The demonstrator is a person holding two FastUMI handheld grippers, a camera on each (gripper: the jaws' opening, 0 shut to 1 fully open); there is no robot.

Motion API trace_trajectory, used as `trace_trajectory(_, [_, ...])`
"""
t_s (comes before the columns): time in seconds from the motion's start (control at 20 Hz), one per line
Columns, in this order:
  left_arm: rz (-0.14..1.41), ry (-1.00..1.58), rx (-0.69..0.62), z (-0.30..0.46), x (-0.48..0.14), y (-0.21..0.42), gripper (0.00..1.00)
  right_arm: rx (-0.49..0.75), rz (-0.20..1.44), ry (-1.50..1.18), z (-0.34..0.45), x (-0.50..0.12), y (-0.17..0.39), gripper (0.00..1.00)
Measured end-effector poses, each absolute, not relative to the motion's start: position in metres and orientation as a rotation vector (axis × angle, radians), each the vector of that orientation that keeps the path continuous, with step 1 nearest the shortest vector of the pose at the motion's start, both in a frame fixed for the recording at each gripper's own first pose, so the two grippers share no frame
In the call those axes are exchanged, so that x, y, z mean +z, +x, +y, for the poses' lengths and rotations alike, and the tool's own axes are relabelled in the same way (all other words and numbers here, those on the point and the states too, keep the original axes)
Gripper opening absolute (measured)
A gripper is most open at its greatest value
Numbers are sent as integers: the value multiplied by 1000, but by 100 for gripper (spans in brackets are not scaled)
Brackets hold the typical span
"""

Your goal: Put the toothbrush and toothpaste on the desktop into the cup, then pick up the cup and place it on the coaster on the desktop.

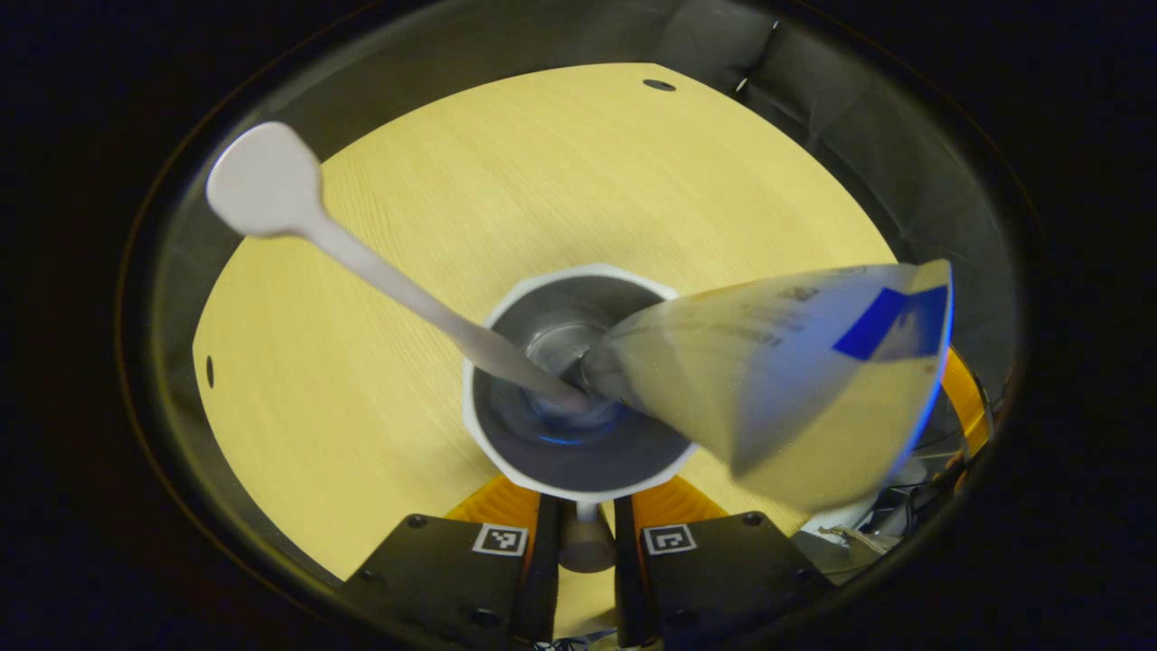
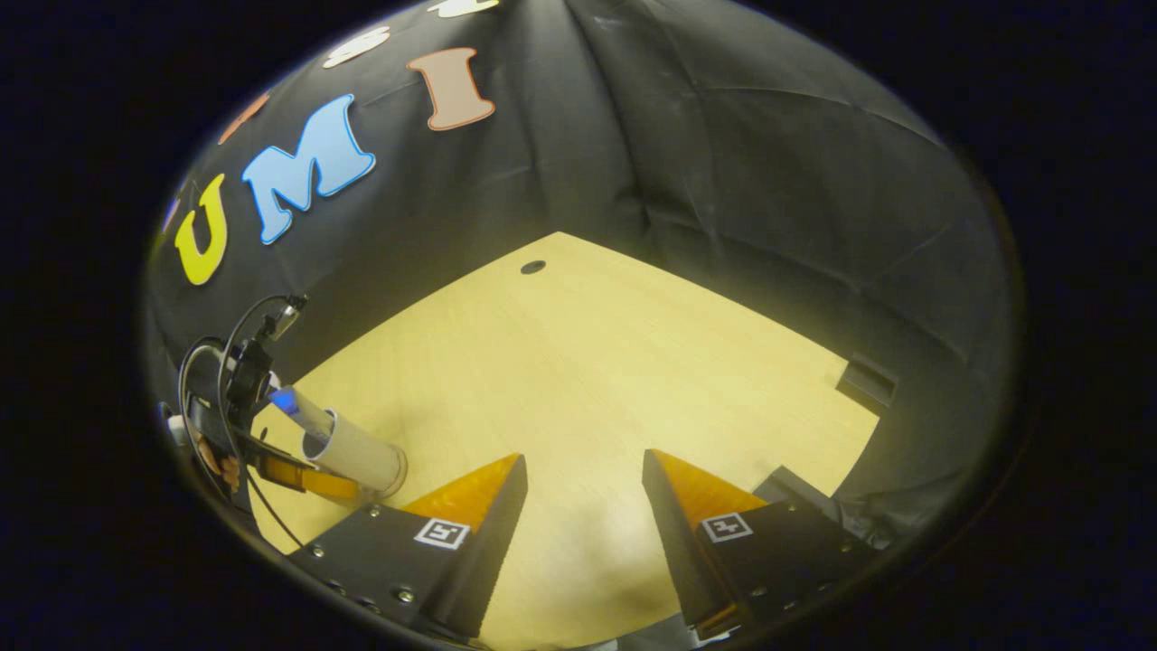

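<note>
Cup [image 1: 578, 457], white-rimmed with a grey inside, sits straight ahead of the left gripper [image 1: 586, 533], whose fingers are closed to a narrow gap on the cup's near wall, one inside and one outside. In the cup stand a pale toothbrush [image 1: 362, 262], leaning up to the left, and a toothpaste [image 1: 777, 371] tube leaning right; its print is blurred and unreadable. The yellow wooden desktop [image 1: 542, 181] lies below. In the right gripper view, the right gripper [image 2: 583, 506] hangs wide open and empty over the desktop, the cup well off to its left.
</note>
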State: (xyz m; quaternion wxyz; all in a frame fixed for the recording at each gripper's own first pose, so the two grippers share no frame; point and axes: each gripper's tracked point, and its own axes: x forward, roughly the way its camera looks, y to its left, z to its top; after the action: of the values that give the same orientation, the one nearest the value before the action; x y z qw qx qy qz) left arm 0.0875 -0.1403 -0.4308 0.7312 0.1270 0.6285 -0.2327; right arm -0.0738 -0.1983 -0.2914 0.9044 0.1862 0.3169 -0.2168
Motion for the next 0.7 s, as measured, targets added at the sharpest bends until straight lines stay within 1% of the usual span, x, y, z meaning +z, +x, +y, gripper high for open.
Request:
trace_trajectory(0.05, [1378,284,-509,-142,-431,89,33,-447,655,385,-198,-292,-75,78])
trace_trajectory(0.1, [1365,281,-508,-142,-429,89,36,-443,656,386,-197,-292,-74,78])
trace_trajectory(0.2, [1351,276,-505,-141,-424,88,35,-435,654,382,-195,-291,-73,78])
trace_trajectory(0.25, [1338,279,-499,-140,-422,89,53,-427,650,380,-193,-290,-72,78])
trace_trajectory(0.3, [1328,277,-496,-139,-418,90,48,-418,648,377,-191,-287,-70,73])
trace_trajectory(0.35, [1313,278,-490,-137,-414,89,49,-407,644,371,-188,-285,-68,73])
trace_trajectory(0.4, [1297,275,-485,-135,-410,88,52,-393,639,364,-185,-281,-65,77])
trace_trajectory(0.5, [1252,265,-477,-132,-401,86,52,-359,628,336,-177,-271,-57,78])
trace_trajectory(0.55, [1225,254,-473,-130,-395,86,52,-335,622,317,-171,-266,-53,78])
trace_trajectory(0.6, [1199,238,-467,-127,-388,84,46,-308,614,300,-163,-259,-48,73])
trace_trajectory(0.65, [1175,225,-462,-126,-382,81,50,-276,605,287,-154,-252,-42,77])
trace_trajectory(0.7, [1147,214,-459,-123,-373,77,50,-243,595,274,-145,-245,-37,73])
